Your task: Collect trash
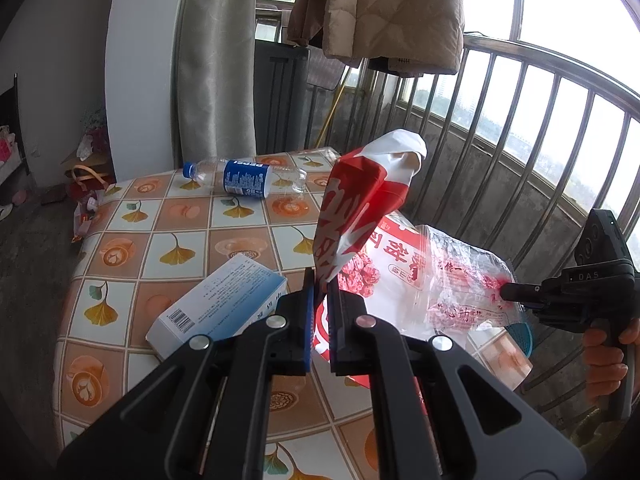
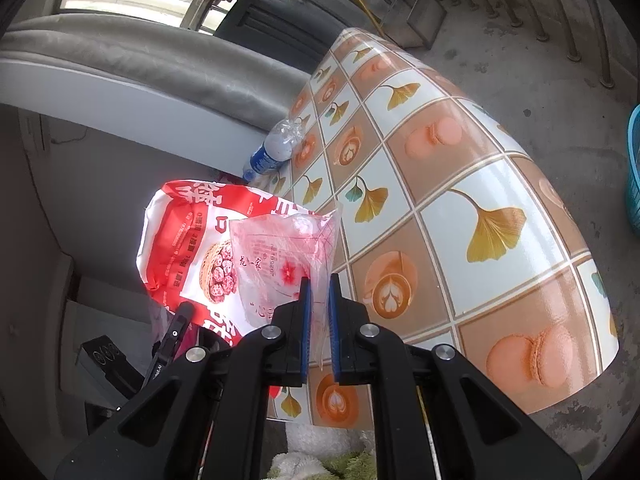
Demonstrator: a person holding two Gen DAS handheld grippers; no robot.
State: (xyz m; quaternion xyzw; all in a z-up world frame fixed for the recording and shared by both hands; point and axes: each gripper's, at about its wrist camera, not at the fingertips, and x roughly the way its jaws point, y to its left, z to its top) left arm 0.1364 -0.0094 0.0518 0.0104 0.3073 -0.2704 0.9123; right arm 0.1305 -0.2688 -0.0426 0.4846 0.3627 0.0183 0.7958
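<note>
My left gripper [image 1: 320, 285] is shut on the edge of a red-and-white snack bag [image 1: 352, 208], which hangs lifted above the table [image 1: 132, 248]. A clear plastic bag with red print [image 1: 464, 276] overlaps the snack bag's right side. The right gripper [image 1: 505, 292] pinches it, with a hand on the grip. In the right wrist view my right gripper [image 2: 318, 285] is shut on that clear bag [image 2: 284, 252], with the snack bag [image 2: 184, 236] behind it. The left gripper [image 2: 180, 316] shows at the lower left. A Pepsi bottle [image 1: 244, 178] and a blue-white box [image 1: 224, 304] lie on the table.
The table [image 2: 480, 200] wears a tile-patterned cloth. A metal balcony railing [image 1: 520, 128] runs along its right side. A curtain [image 1: 216, 60] and a hanging jacket [image 1: 384, 8] are behind it. A blue basket [image 2: 634, 168] stands on the floor. Bags and clutter [image 1: 86, 184] lie at the left.
</note>
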